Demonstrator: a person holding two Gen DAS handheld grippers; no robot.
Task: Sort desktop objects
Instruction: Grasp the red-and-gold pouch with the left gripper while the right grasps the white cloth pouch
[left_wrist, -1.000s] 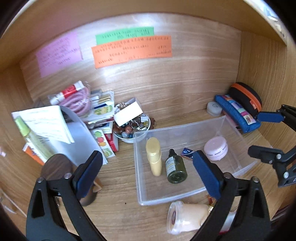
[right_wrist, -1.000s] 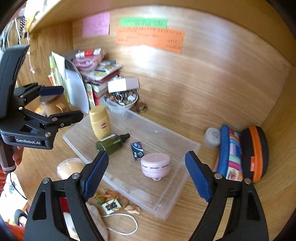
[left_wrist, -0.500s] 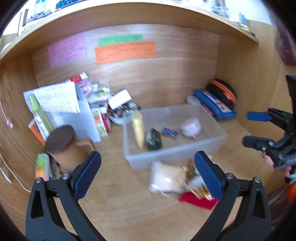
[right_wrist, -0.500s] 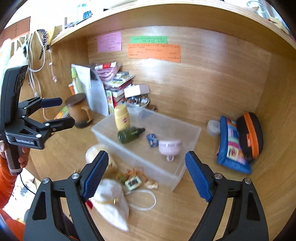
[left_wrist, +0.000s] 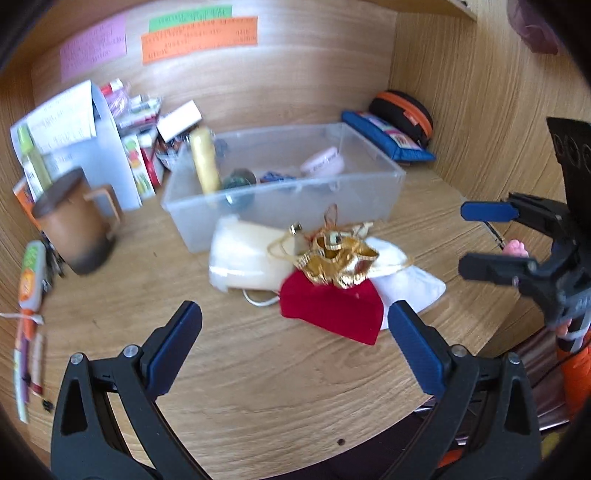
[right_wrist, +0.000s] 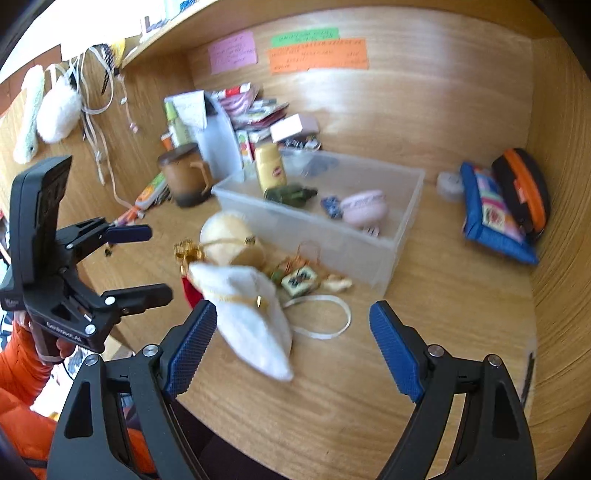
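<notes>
Wooden desk (left_wrist: 258, 387); sticky notes (right_wrist: 317, 55) too blurred to read; left gripper (left_wrist: 295, 332) and right gripper (right_wrist: 291, 332) both gape empty.

The left claw (left_wrist: 293, 325) hangs open over bare worktop (left_wrist: 258, 387), nothing between its blue pads. Just beyond it lie a red pouch (left_wrist: 332, 314) topped by a gold pouch (left_wrist: 340, 258), a cream pouch (left_wrist: 243, 258) and a white pouch (left_wrist: 410, 280), touching. Behind them stands a clear bin (left_wrist: 295, 206) holding a yellow bottle (left_wrist: 205, 162) and a pink jar (left_wrist: 323, 166). A brown mug (left_wrist: 74, 229) stands toward the left edge. The right claw (left_wrist: 480, 236), open and empty, shows at the right edge.
</notes>
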